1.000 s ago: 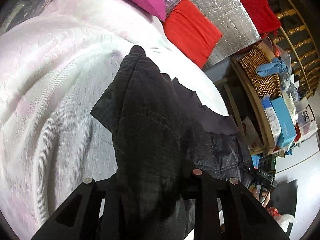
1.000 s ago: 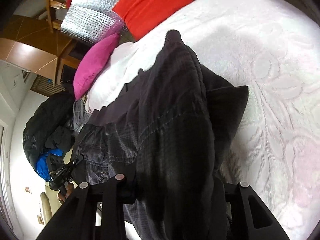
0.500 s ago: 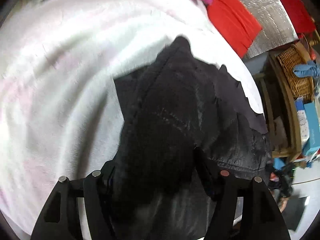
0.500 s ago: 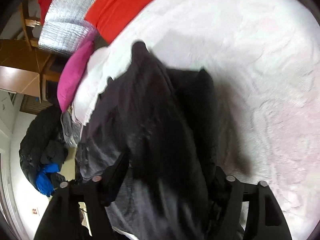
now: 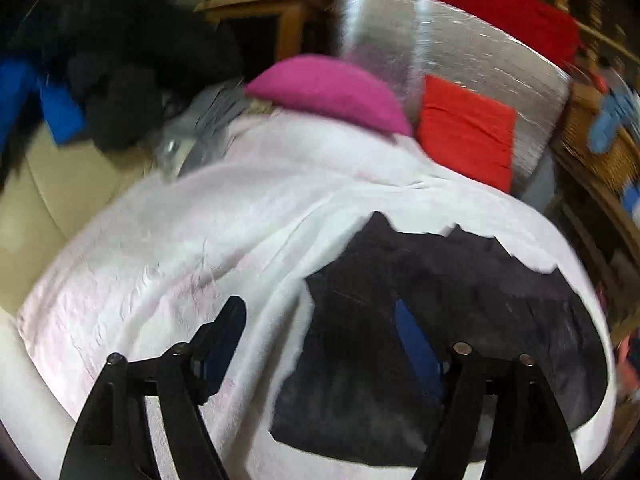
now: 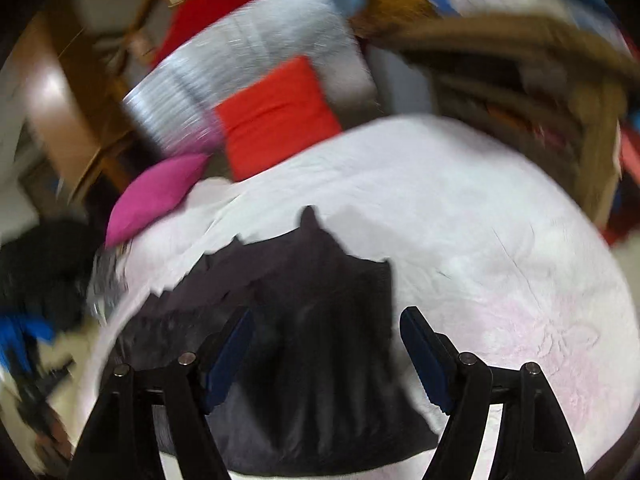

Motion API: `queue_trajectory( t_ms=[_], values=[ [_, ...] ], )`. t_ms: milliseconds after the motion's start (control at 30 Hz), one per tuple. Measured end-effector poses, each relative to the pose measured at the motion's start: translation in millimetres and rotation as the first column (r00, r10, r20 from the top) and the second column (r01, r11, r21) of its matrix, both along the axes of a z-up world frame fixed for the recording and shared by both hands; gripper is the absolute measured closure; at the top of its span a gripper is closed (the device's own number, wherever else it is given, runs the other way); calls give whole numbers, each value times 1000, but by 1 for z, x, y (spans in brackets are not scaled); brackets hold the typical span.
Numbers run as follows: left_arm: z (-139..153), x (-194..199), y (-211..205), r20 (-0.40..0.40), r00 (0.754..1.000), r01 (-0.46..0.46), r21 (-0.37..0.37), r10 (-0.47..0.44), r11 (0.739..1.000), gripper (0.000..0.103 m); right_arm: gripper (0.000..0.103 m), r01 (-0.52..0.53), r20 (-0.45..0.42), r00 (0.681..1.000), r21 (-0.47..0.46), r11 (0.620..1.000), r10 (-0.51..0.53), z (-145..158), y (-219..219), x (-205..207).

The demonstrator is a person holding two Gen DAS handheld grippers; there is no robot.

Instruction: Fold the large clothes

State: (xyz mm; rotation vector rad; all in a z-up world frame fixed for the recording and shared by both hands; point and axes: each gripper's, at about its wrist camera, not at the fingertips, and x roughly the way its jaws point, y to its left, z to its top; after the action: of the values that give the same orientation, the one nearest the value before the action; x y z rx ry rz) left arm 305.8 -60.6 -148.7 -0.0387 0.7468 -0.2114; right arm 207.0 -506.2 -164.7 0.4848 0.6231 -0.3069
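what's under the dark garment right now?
The dark garment lies folded on the white blanket, which shows all around it. What the blanket covers is hidden, as is anything between the garment's layers.

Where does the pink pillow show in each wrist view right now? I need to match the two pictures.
Left wrist: pink pillow upper centre, at the white bedspread's far edge.
Right wrist: pink pillow left of centre.
Shared landmark: red cushion to the pillow's right in both views.
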Motion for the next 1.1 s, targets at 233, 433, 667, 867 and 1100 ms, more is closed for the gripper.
queue_trajectory(
  t_ms=[233,433,667,867,1100],
  values=[
    [-29,-37,-54,-32,987,160,185,-157,970,19,27,-131,-153,979,18,991,132,-37,49,11],
    [-71,-23,-69,-143,979,183,281,-148,942,19,27,-138,-285,948,30,990,141,-62,53,26],
    [-70,-19,-68,-127,980,182,292,-150,939,19,27,-96,-183,979,-48,994,85,-22,33,59],
    [-70,-28,-74,-106,981,186,317,-159,930,19,70,-8,-339,940,69,998,31,-71,-15,131],
    [-69,-30,-72,-108,981,185,316,-158,931,19,67,13,-310,951,110,994,22,-69,-12,123]
  ],
)
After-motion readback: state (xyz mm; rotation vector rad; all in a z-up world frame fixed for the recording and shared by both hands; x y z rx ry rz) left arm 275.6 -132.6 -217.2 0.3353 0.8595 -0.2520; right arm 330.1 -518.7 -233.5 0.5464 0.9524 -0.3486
